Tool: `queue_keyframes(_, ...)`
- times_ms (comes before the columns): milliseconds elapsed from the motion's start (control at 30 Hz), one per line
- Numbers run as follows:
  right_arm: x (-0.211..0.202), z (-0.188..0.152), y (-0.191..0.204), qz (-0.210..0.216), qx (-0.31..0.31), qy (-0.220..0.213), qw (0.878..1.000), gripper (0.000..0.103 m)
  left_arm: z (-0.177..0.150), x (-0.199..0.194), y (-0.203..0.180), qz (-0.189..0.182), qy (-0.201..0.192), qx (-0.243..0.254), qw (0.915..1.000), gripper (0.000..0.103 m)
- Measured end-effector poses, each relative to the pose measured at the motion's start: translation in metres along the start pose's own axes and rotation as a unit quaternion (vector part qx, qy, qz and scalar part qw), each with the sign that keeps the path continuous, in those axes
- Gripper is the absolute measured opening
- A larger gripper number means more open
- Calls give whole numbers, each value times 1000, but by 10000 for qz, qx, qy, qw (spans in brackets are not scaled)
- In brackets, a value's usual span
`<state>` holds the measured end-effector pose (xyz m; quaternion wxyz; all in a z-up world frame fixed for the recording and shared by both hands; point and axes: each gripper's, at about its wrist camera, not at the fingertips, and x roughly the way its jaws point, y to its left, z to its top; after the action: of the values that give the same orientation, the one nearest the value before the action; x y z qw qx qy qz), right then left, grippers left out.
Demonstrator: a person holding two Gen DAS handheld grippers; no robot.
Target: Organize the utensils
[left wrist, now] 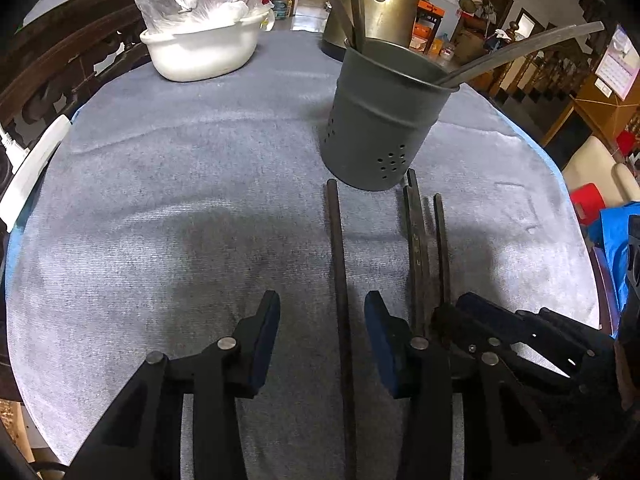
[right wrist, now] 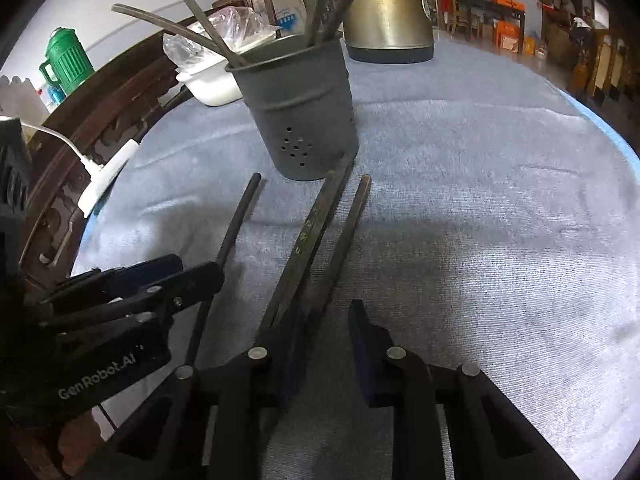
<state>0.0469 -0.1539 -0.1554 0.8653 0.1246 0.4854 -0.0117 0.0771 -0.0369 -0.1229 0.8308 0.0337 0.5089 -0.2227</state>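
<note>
Chopsticks lay loose on the tabletop (left wrist: pixel 160 200), long axes running from the claws toward the holder (left wrist: pixel 384 120). One stick (left wrist: pixel 340 280) sat between the left claw's (left wrist: pixel 322 344) parted pads, untouched. Another stick (right wrist: pixel 340 240) ran between the right claw's (right wrist: pixel 324 356) narrowly parted pads, ungripped.

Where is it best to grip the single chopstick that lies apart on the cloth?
Grip the single chopstick near its near half, from above, one pad on each long side. It lies flat on the cloth, with bare cloth on both sides.
</note>
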Motion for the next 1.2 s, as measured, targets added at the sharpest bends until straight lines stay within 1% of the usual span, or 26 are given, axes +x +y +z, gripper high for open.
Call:
queue_keyframes(167,-3,-1,-9,-131,34,-2,9999,23,-2,0,2,29,45,-15,10000,44)
queue_keyframes(233,-6,-2,-17,-171,91,-4,9998,23,-3,2,3,14,97,-11,10000,37)
queue_keyframes(333,-9,0,-28,-189,235,25,9995,23,-4,3,4,-120,151,-109,9998,30)
queue_keyframes(400,-10,0,-38,-186,322,49,9993,23,-5,3,3,-138,160,-106,9997,27)
queue_keyframes(467,-12,0,-46,-181,403,92,9990,22,-4,4,4,-251,181,-109,9995,19)
queue_keyframes(500,-13,1,-51,-158,449,121,9988,22,-4,6,5,-331,219,-136,9991,13)
queue_keyframes(533,-14,1,-55,-93,506,149,9986,22,-4,7,4,-373,266,-171,9988,10)
queue_keyframes(567,-14,1,-59,20,572,185,9982,22,-4,9,4,-398,318,-214,9985,10)
queue_keyframes(633,-14,2,-64,390,730,289,9961,22,-5,10,4,-402,327,-257,9983,10)
queue_keyframes(700,-11,3,-74,771,1131,425,9897,22,-5,10,4,-422,380,-300,9979,10)
queue_keyframes(800,-8,10,-84,883,1470,576,9835,23,2,12,6,-465,482,-376,9970,10)
queue_keyframes(900,-6,22,-89,609,1707,710,9809,23,13,12,8,-437,524,-416,9968,15)
queue_keyframes(1000,-5,34,-89,324,1787,733,9806,23,25,9,7,-364,420,-336,9979,19)
queue_keyframes(1067,2,38,-88,227,1858,946,9778,23,32,11,5,-337,456,-308,9979,19)
queue_keyframes(1200,6,46,-80,-19,1800,993,9786,23,48,19,5,-261,487,-367,9978,19)
